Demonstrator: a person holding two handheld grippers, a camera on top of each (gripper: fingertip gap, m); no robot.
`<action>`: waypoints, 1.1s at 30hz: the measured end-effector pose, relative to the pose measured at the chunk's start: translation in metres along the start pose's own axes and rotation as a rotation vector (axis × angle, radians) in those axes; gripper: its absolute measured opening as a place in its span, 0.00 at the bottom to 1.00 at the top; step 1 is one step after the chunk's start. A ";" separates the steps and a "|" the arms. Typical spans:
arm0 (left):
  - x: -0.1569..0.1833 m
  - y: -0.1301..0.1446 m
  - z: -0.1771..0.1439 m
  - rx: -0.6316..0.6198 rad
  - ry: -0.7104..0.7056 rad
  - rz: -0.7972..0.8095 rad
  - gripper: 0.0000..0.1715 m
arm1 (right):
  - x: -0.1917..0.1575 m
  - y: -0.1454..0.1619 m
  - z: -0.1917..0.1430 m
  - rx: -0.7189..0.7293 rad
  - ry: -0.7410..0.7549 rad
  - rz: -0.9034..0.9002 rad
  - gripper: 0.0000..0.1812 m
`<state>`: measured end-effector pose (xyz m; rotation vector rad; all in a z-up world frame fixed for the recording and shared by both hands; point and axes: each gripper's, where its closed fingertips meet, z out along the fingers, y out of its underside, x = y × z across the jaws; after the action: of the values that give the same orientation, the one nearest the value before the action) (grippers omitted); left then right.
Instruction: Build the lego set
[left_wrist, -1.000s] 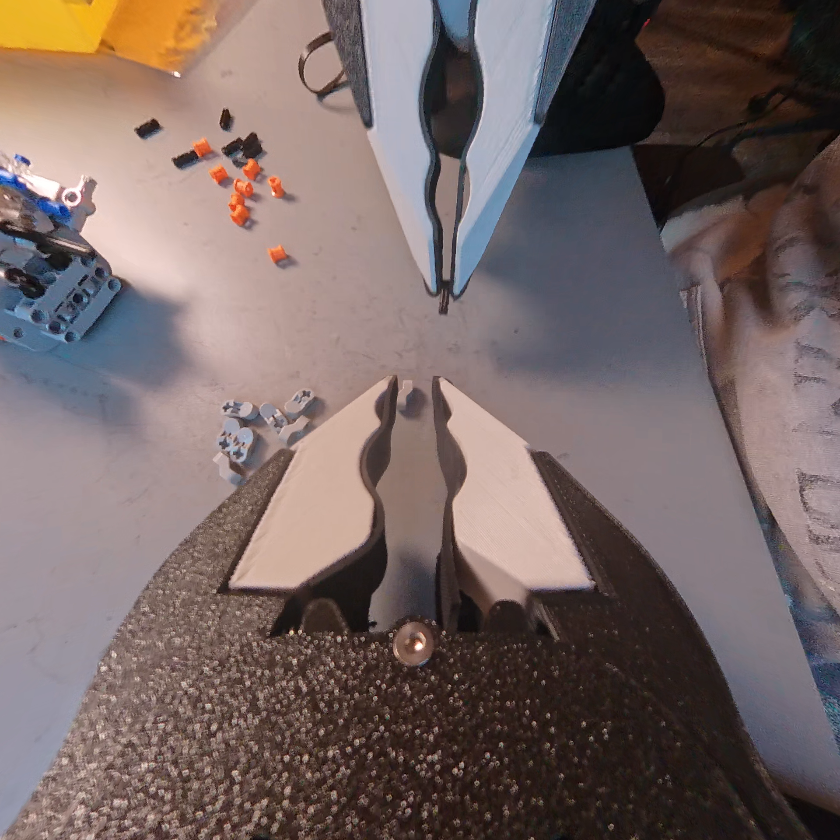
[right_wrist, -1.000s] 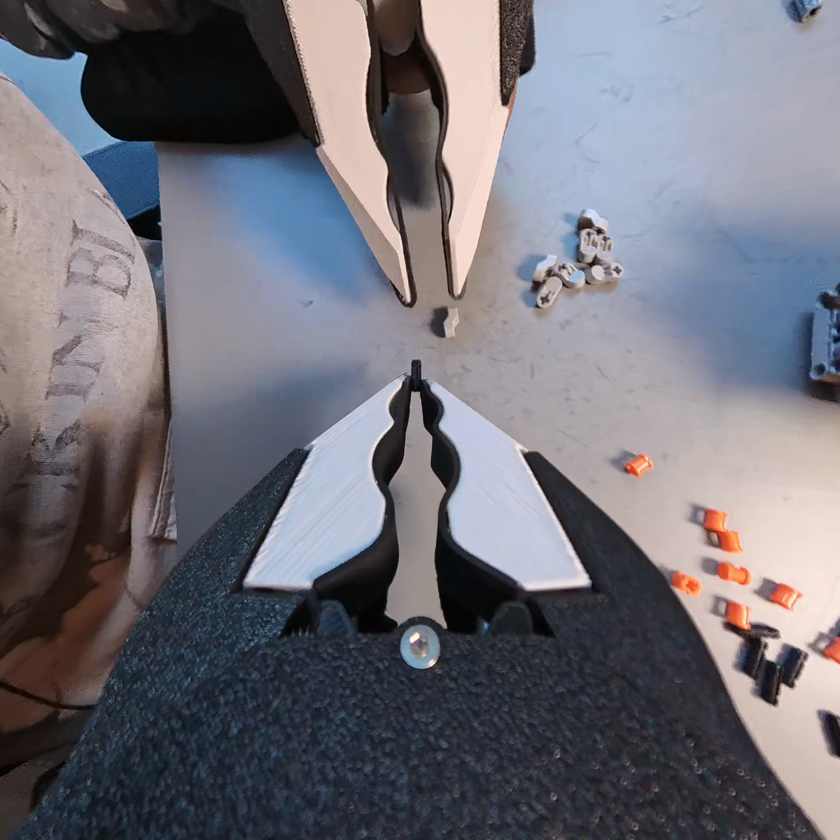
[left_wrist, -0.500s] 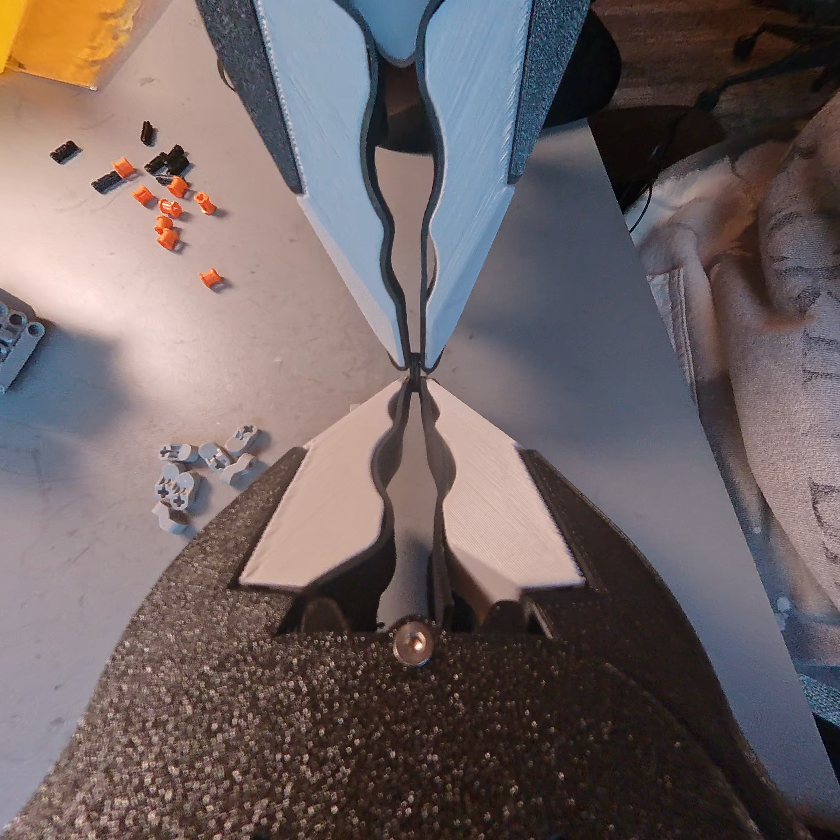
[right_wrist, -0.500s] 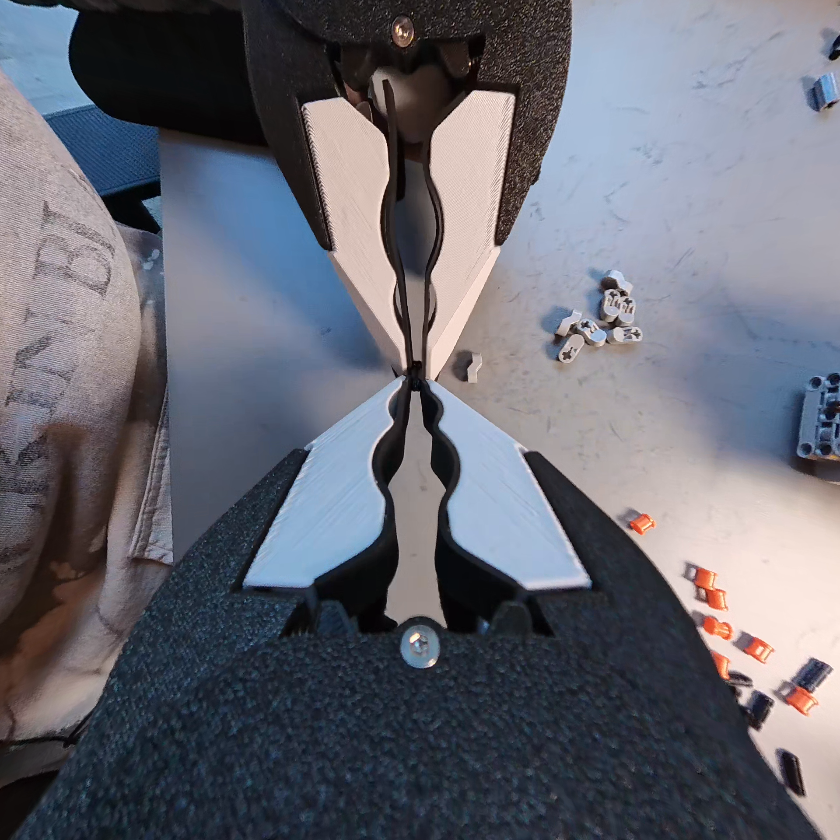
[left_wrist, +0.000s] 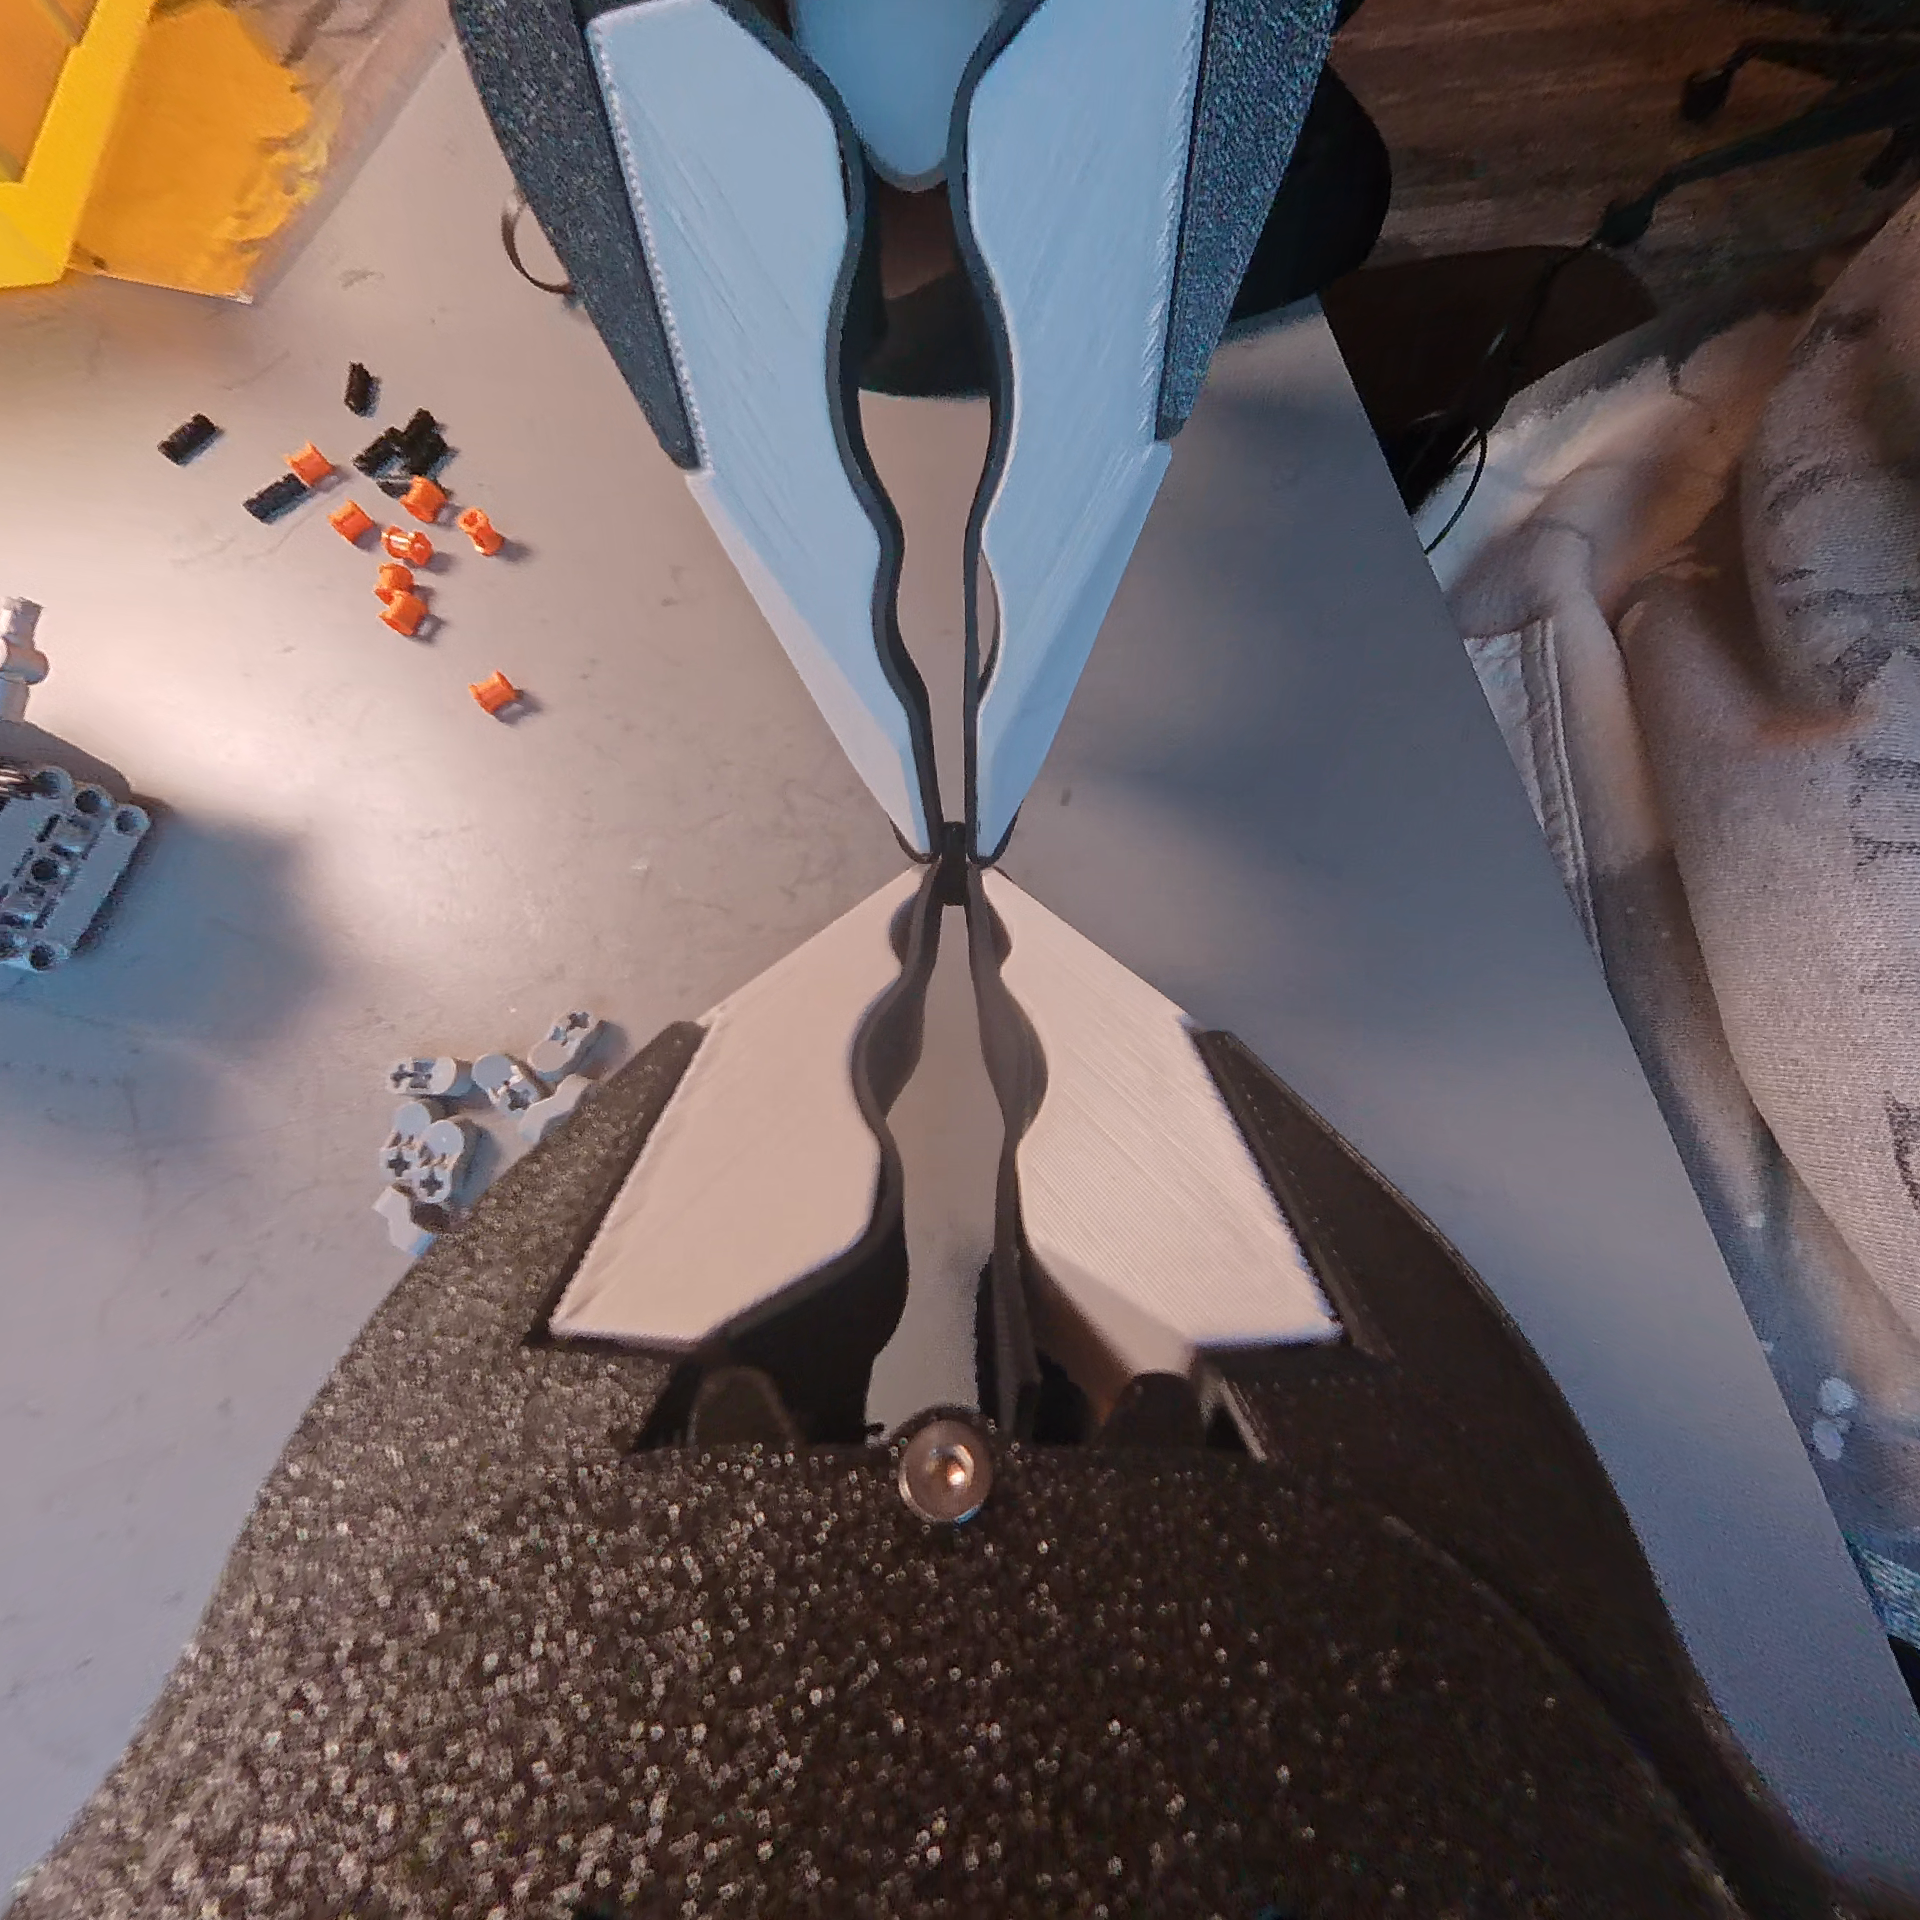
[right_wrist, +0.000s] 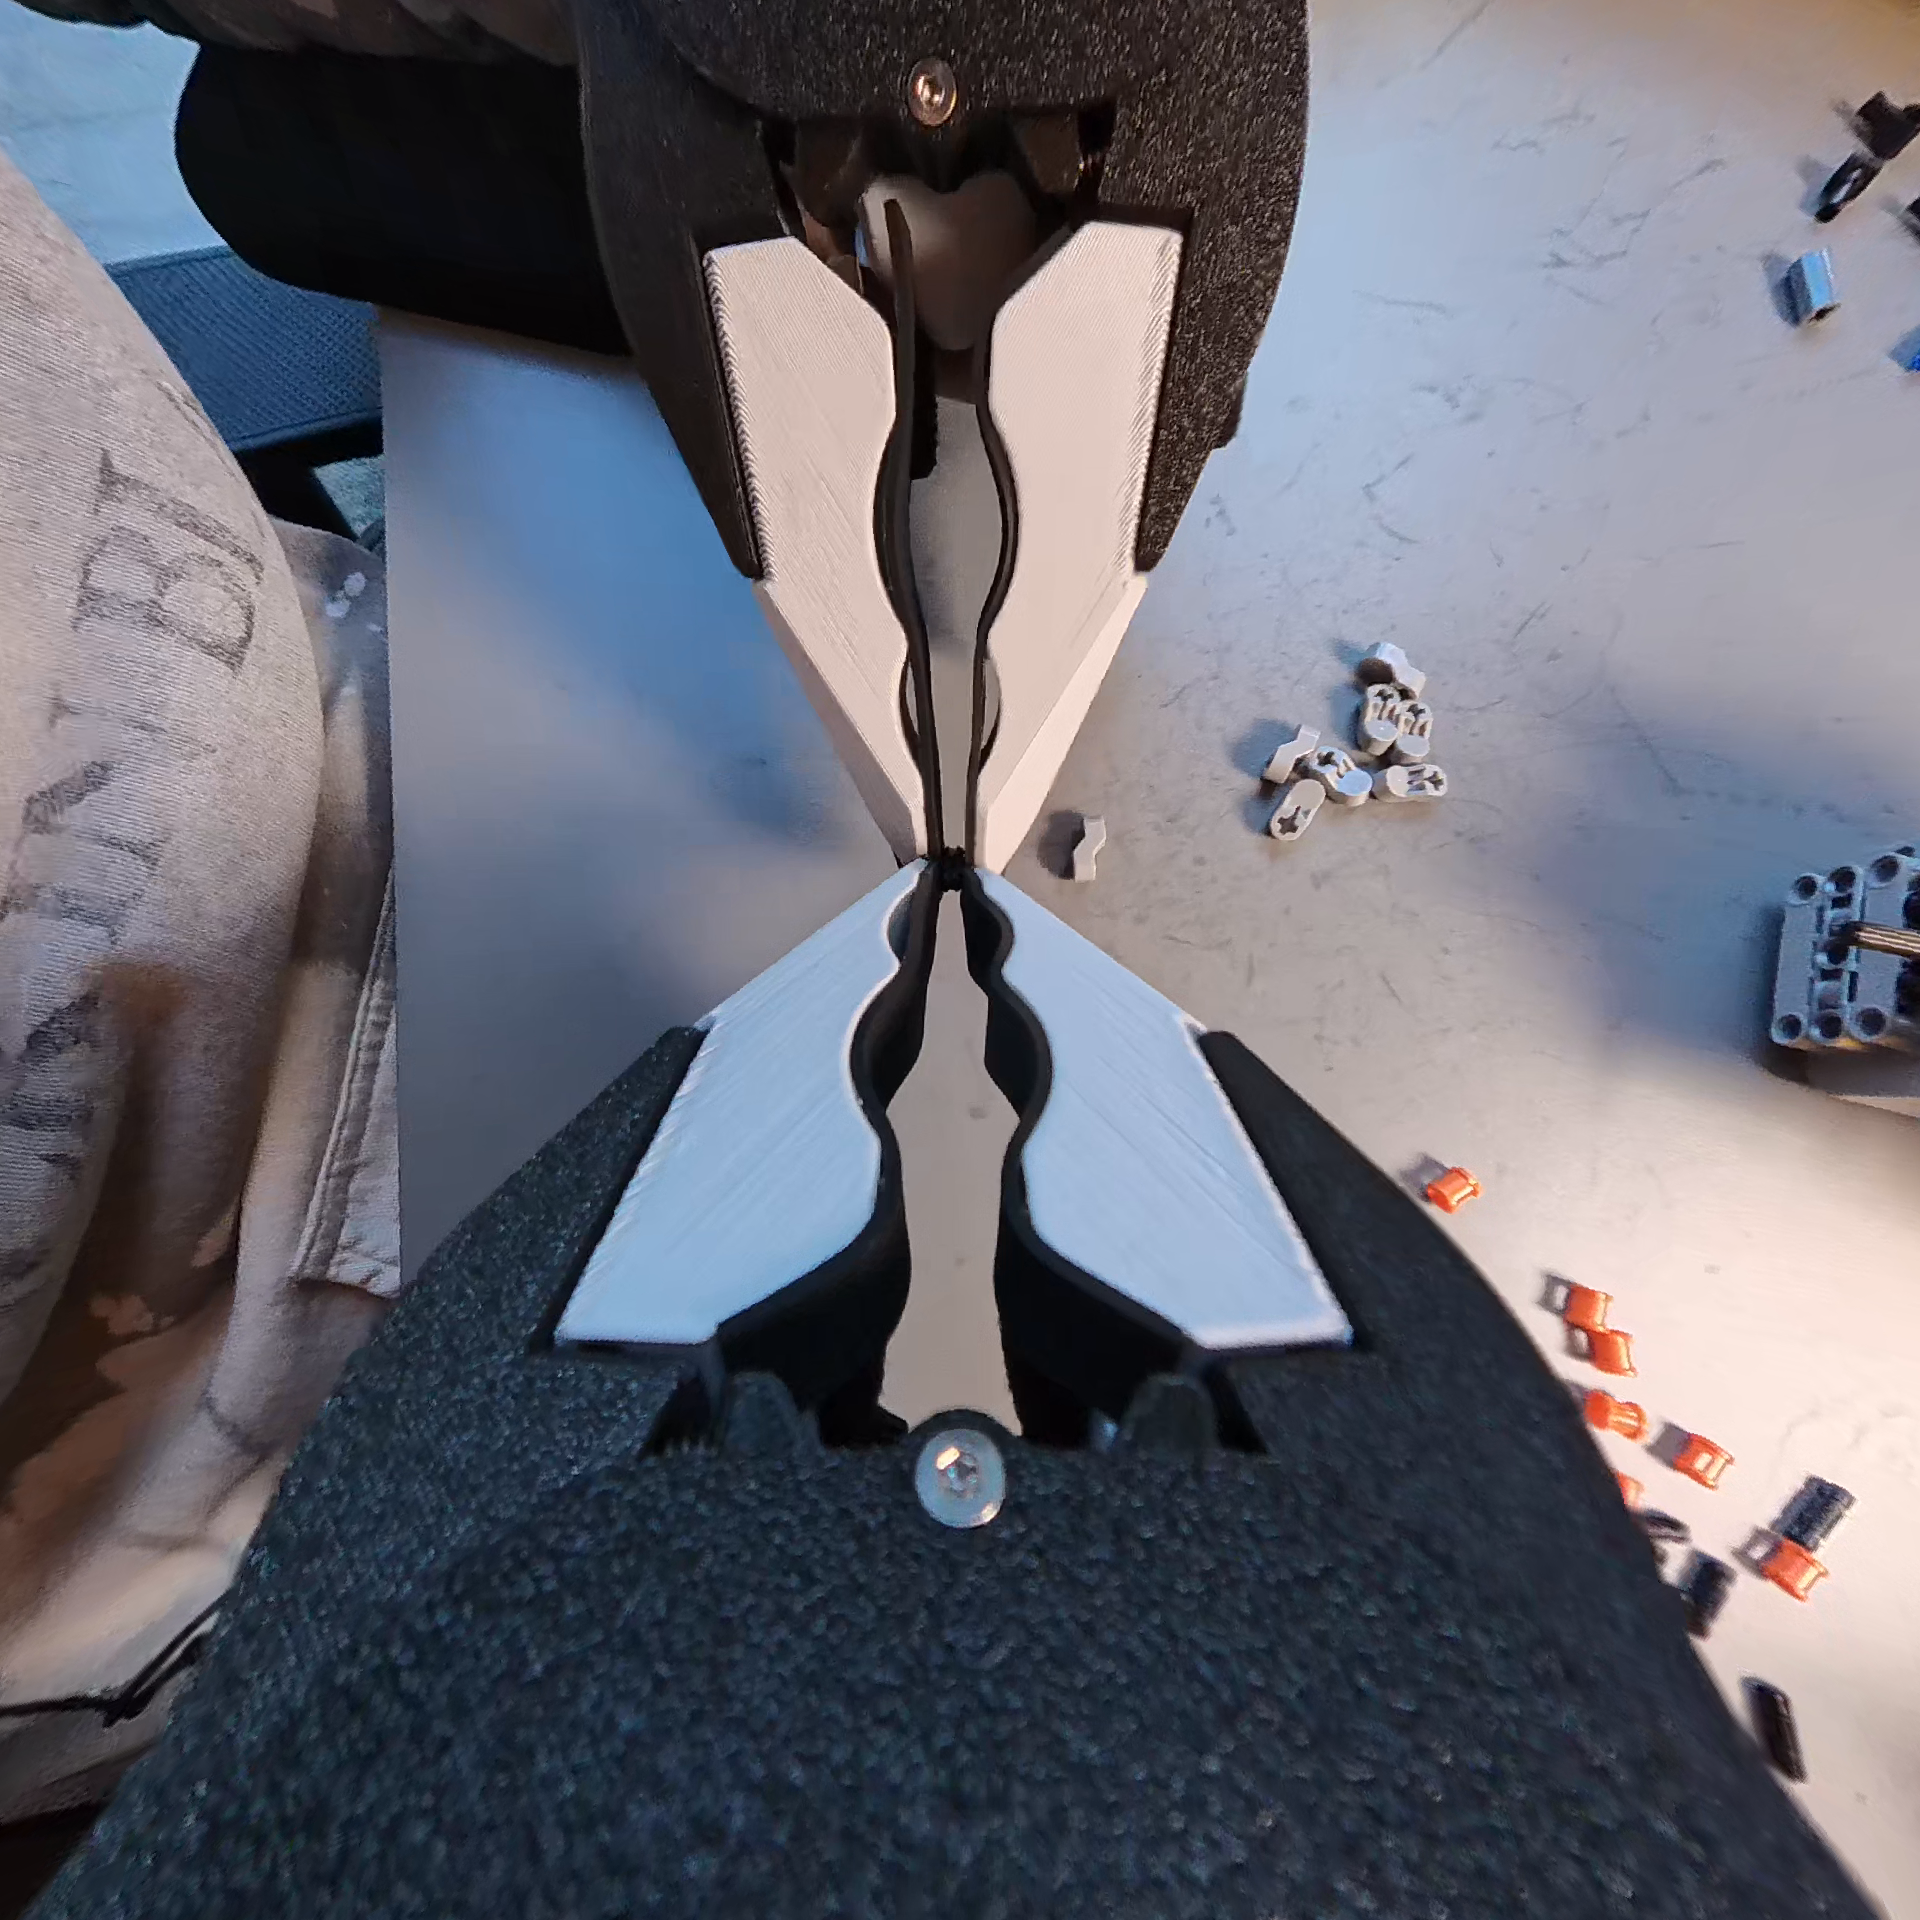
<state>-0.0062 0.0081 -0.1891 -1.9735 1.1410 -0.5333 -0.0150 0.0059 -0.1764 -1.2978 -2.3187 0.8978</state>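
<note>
While tip to tip, the left gripper (left_wrist: 948, 902) and right gripper (right_wrist: 948, 891) are pinched together on one small black pin (left_wrist: 953, 844).
A loose grey connector (right_wrist: 1076, 844) is seen just beside the tips on the table (right_wrist: 1455, 499).

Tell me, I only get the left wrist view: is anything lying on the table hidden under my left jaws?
Observer: Yes, one loose grey piece lies on the table right beside the left gripper tip.
Operator: Which side of the tip?
Observer: Between the tip and the grey pile.
Operator: Anything beyond that pile?
Observer: A small grey-blue block lies farther off, near the corner of the right wrist view.
</note>
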 end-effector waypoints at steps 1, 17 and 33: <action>-0.001 -0.003 -0.001 0.015 -0.005 0.004 0.01 | 0.001 -0.002 -0.002 0.022 0.004 -0.004 0.02; -0.011 -0.018 -0.009 0.118 -0.061 0.012 0.01 | 0.010 -0.012 -0.015 0.159 0.104 -0.056 0.02; -0.031 0.029 -0.007 -0.066 -0.097 -0.025 0.08 | 0.031 0.009 0.013 0.057 0.055 -0.016 0.02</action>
<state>-0.0424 0.0231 -0.2069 -2.0501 1.0873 -0.4126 -0.0329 0.0307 -0.1923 -1.2625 -2.2424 0.9052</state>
